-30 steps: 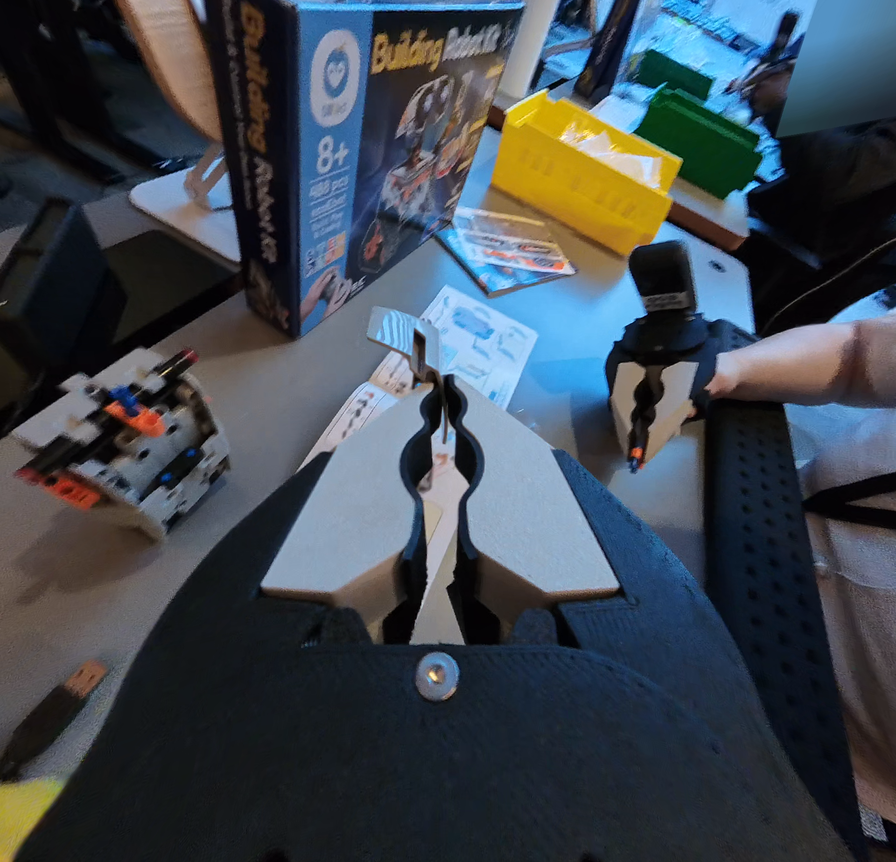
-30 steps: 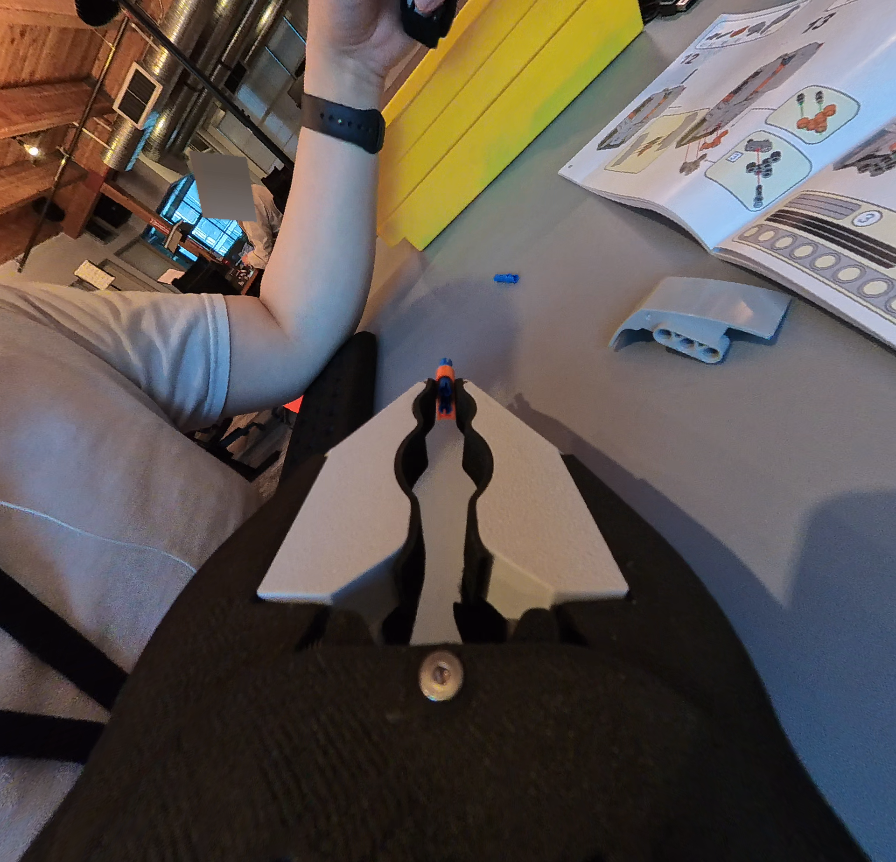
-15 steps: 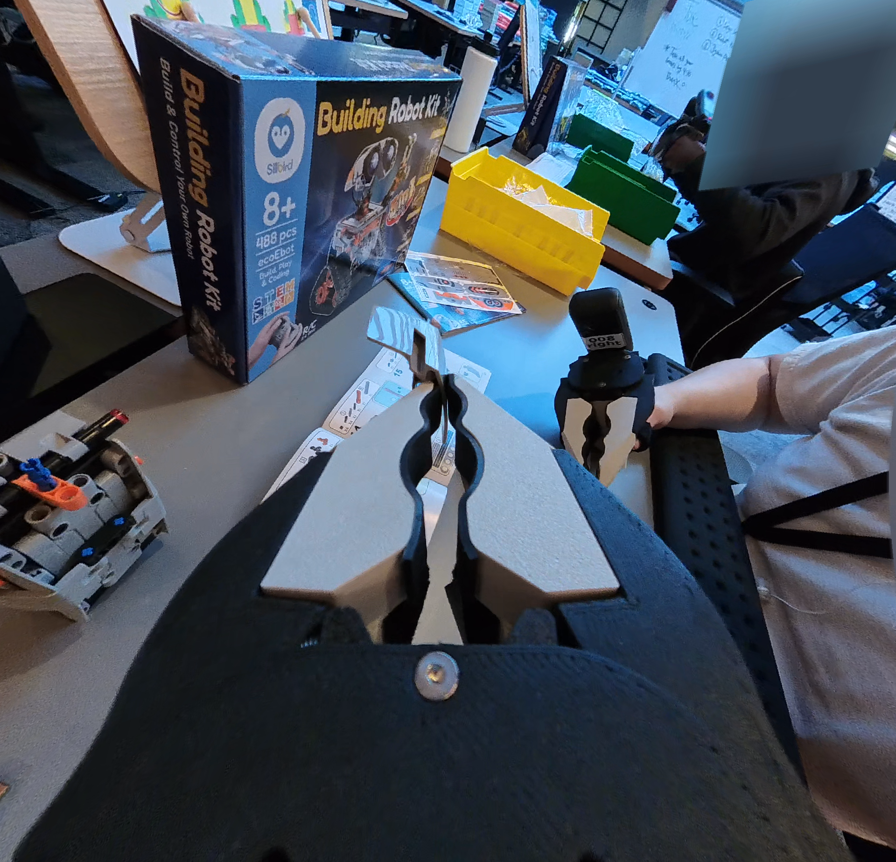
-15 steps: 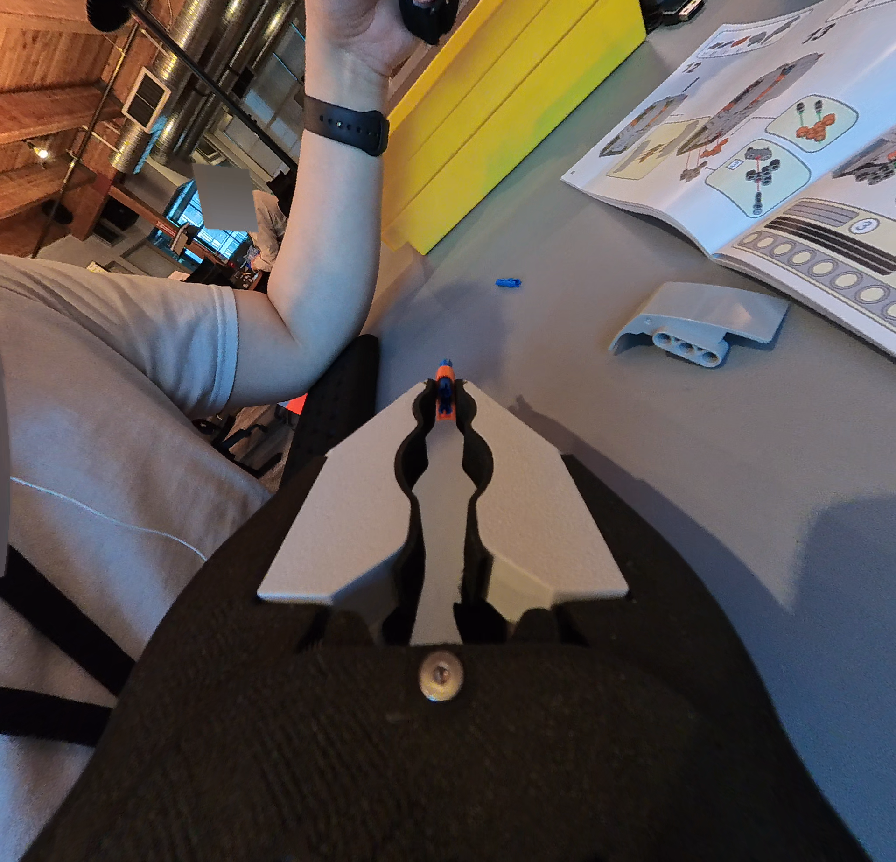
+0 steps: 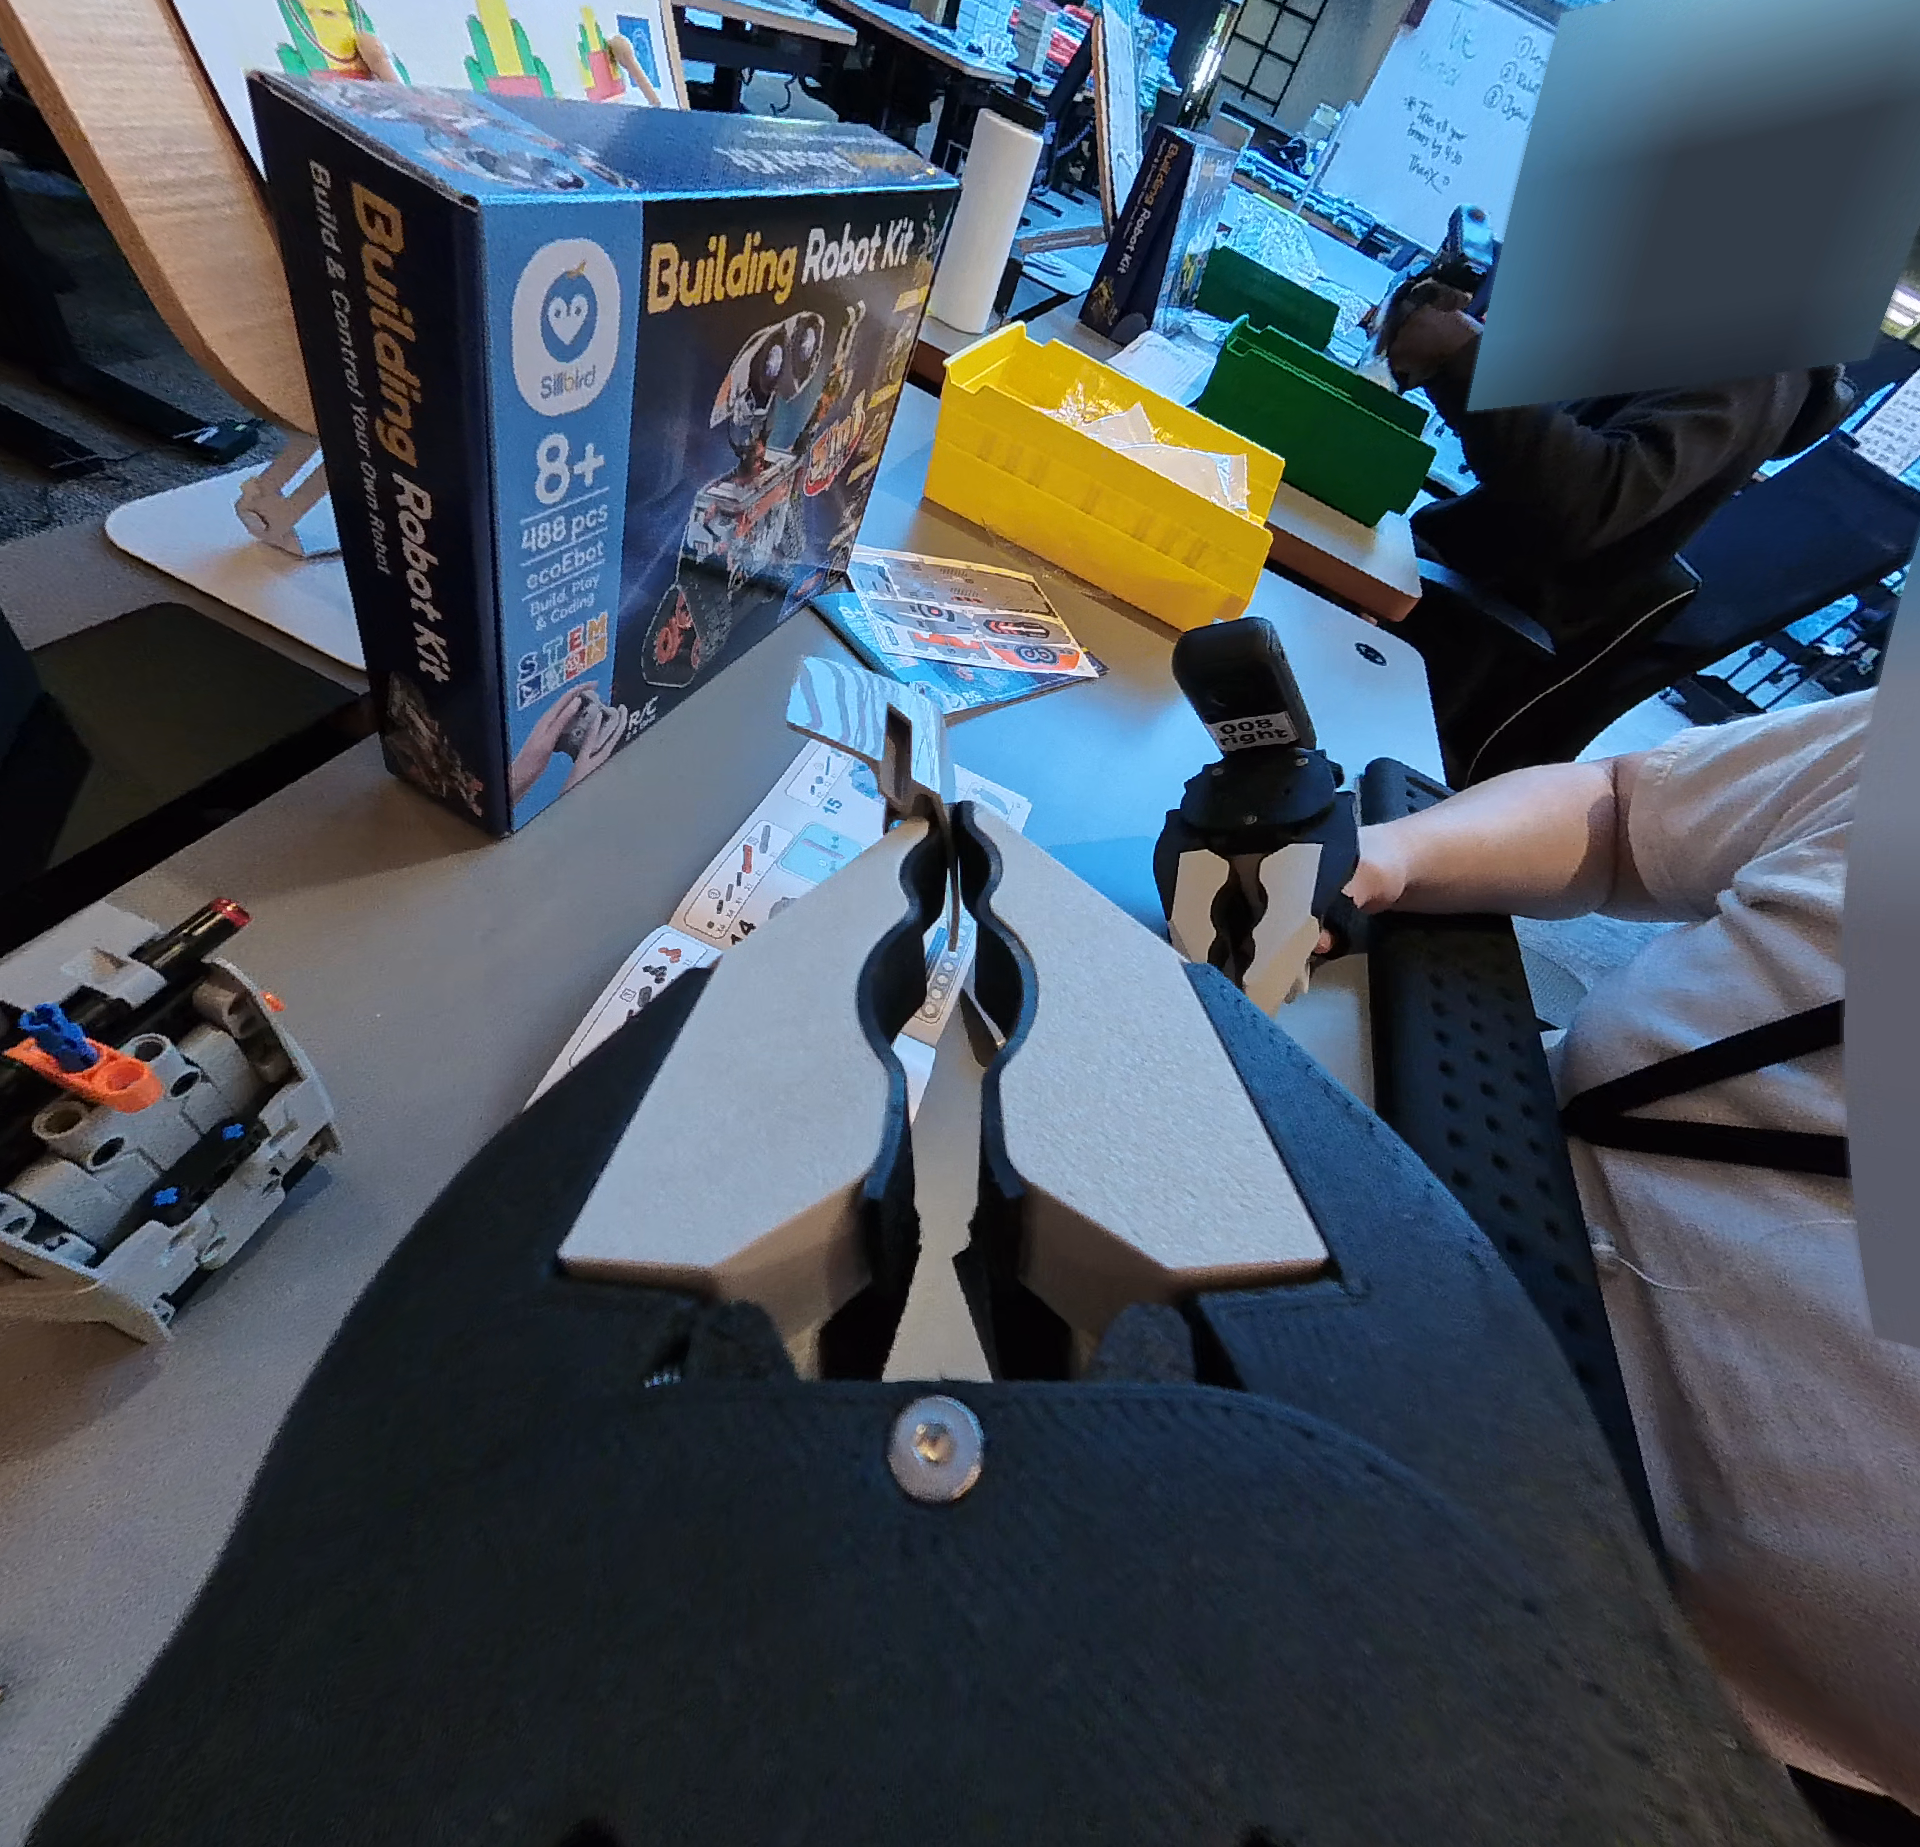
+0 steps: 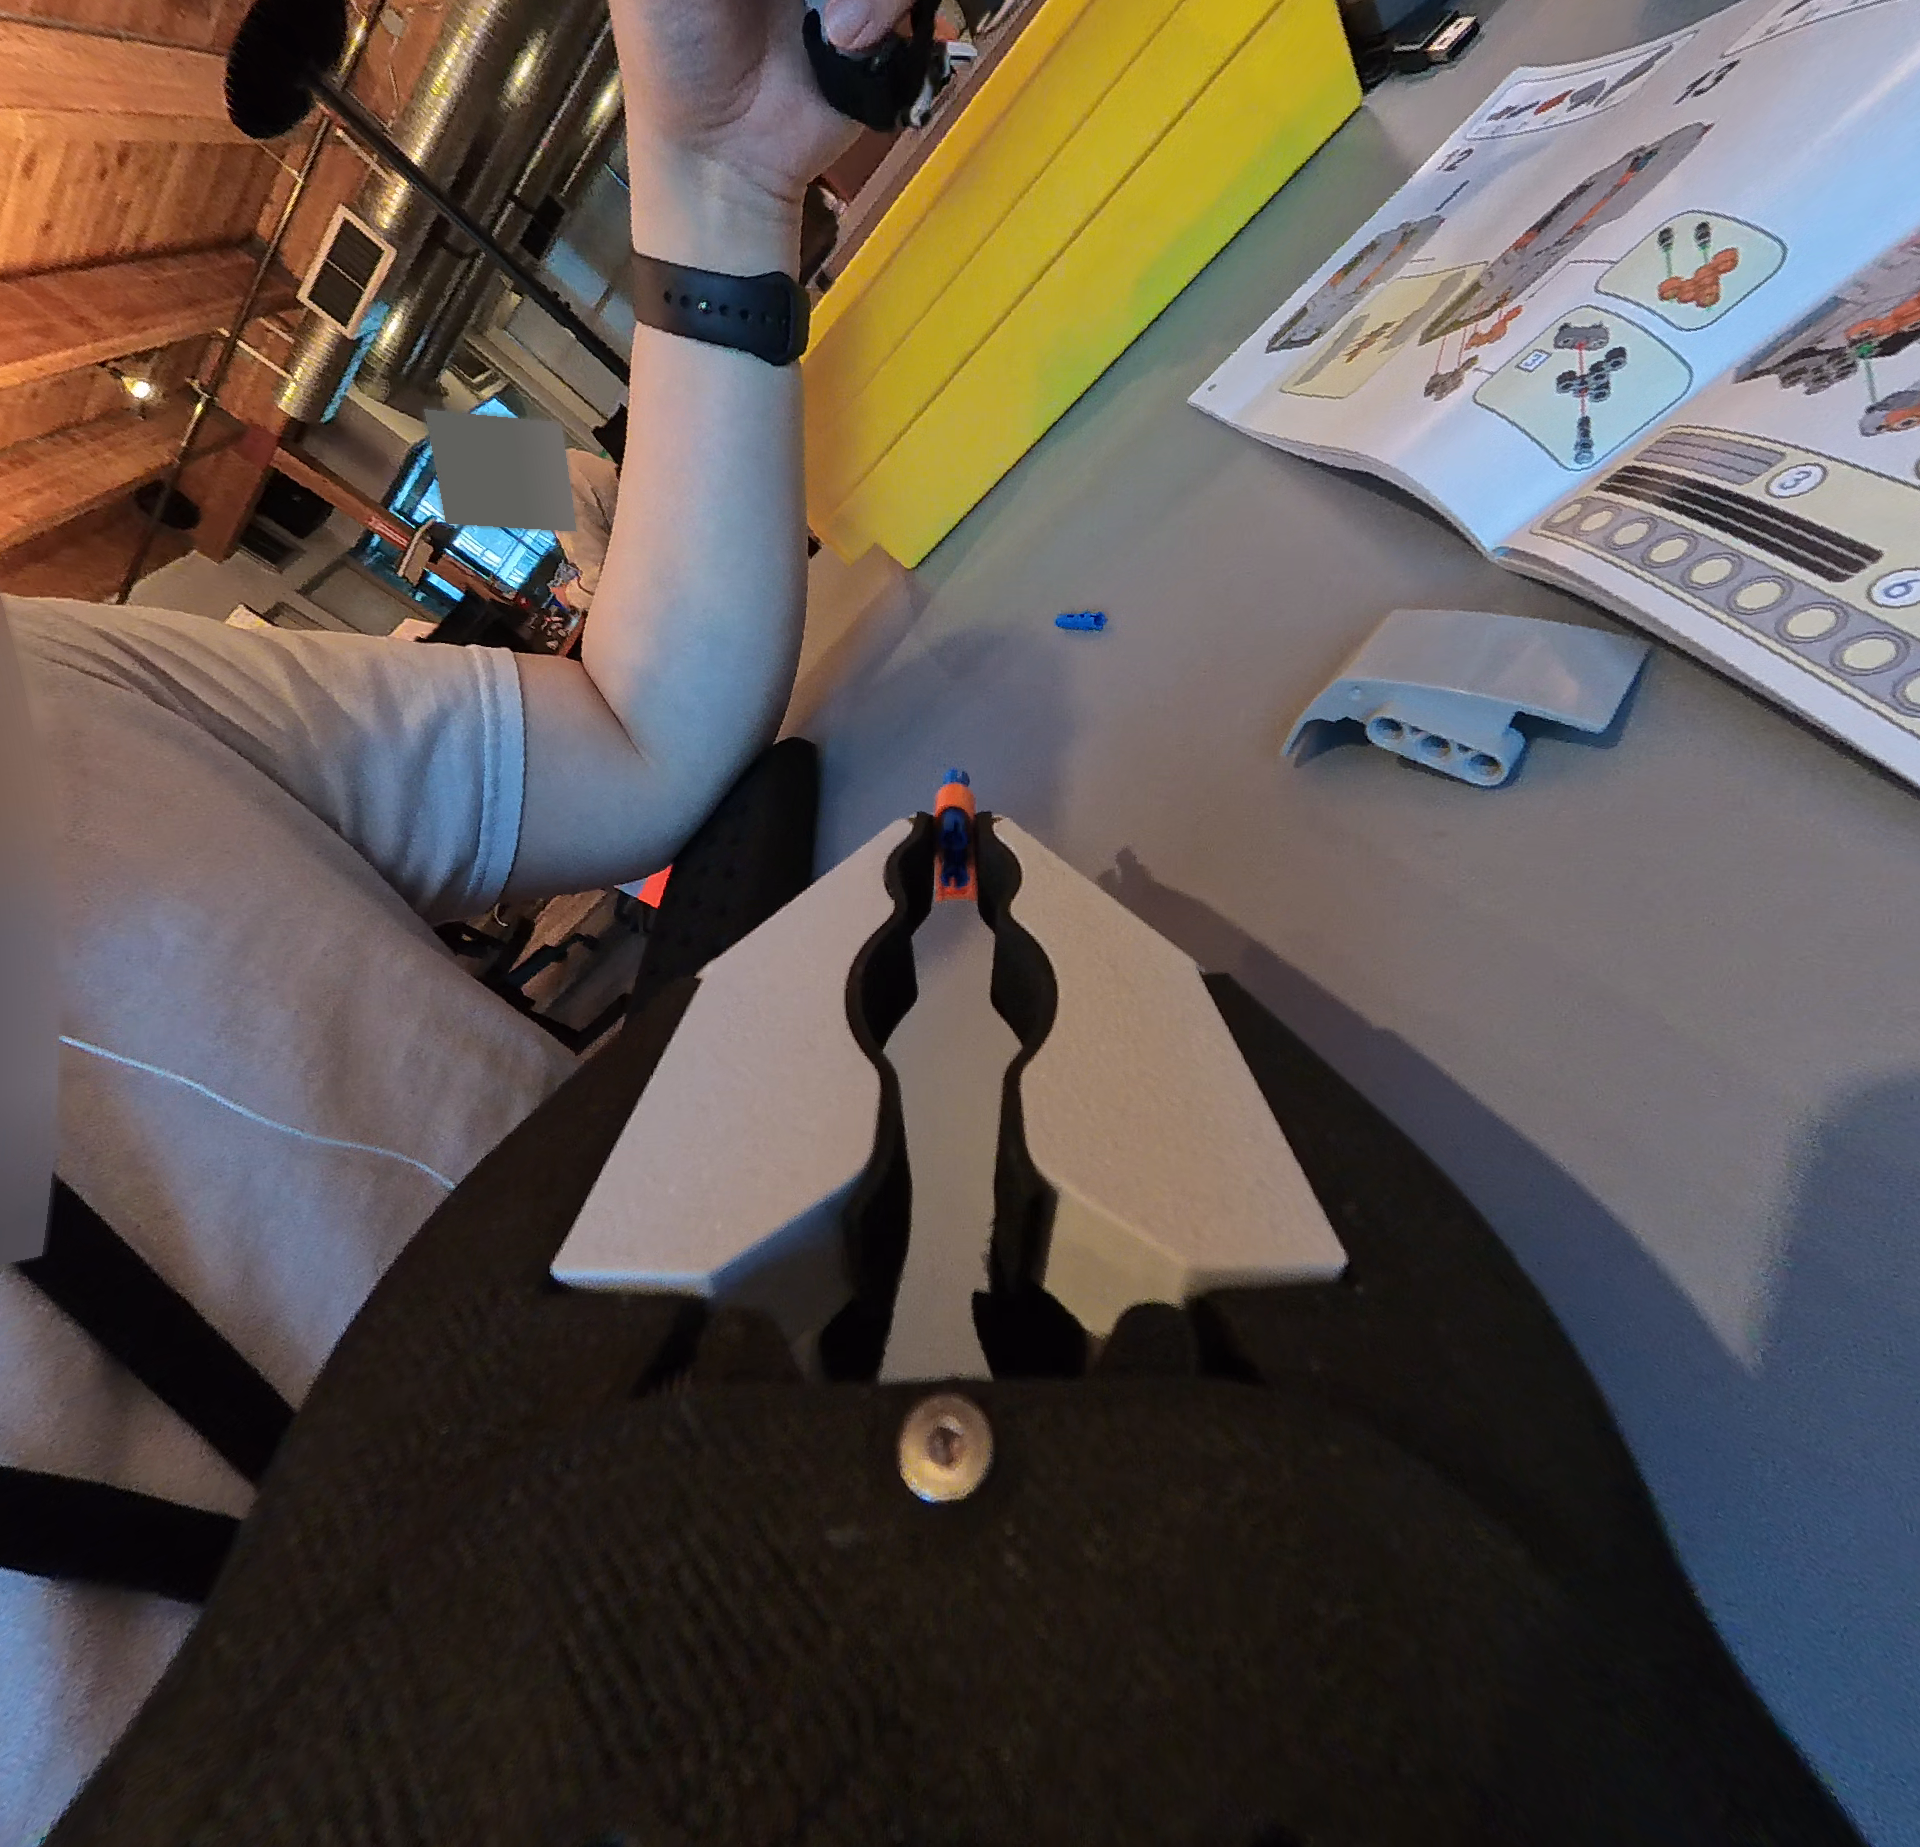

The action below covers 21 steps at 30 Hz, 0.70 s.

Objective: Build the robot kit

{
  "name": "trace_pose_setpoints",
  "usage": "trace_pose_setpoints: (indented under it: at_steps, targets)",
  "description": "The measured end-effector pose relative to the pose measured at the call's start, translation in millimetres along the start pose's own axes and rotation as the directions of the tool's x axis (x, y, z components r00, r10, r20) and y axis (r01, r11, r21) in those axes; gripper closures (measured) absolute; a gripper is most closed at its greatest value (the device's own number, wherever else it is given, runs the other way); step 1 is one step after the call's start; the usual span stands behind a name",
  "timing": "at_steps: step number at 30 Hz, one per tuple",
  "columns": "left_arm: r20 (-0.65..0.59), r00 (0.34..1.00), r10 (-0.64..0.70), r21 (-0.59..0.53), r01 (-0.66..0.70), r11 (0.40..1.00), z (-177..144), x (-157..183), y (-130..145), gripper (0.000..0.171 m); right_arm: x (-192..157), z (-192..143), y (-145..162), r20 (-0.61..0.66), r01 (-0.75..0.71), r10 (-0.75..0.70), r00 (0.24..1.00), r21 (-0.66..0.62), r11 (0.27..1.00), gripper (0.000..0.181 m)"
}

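My left gripper [image 5: 951, 826] is shut on a grey panel piece [image 5: 868, 722] and holds it above the open instruction booklet [image 5: 769, 862]. My right gripper [image 6: 951, 826] is shut on a small orange and blue piece [image 6: 951, 852], low over the grey table [image 6: 1351, 966]. The right gripper also shows in the left wrist view [image 5: 1247, 914], near the table's right edge. A partly built grey model [image 5: 135, 1122] sits at the left. A loose grey curved panel [image 6: 1455, 696] and a tiny blue pin [image 6: 1081, 621] lie ahead of the right gripper.
A big blue kit box [image 5: 582, 426] stands at the back left. A yellow bin [image 5: 1101, 488] and green bins [image 5: 1320, 426] stand behind. A sticker sheet [image 5: 966, 623] lies near the box. A person's arm [image 6: 696, 509] and a black chair armrest [image 5: 1475, 1070] are at the table's right edge. Tip to tip, the grippers are about 20 centimetres apart.
The left gripper has tilted up and swung a little right with the grey piece held; the model has slid toward the left edge of view. The right gripper has hardly moved.
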<state>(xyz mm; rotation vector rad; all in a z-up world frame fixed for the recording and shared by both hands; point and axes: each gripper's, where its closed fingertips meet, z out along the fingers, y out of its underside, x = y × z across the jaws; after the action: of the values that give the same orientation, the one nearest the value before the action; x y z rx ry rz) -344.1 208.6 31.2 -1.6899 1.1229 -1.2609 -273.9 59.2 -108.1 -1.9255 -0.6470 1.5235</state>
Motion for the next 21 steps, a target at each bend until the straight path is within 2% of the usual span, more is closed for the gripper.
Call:
trace_pose_setpoints:
  at_steps: [21]
  targets:
    - [-0.001, 1.0, -0.02, 0.024, 0.02, 1.0, -7.2, 1.2, -4.9, 0.171, -0.4, 0.1, 0.5, 0.002, 0.006, -0.006, 1.0, -0.006, 1.0, 0.176]
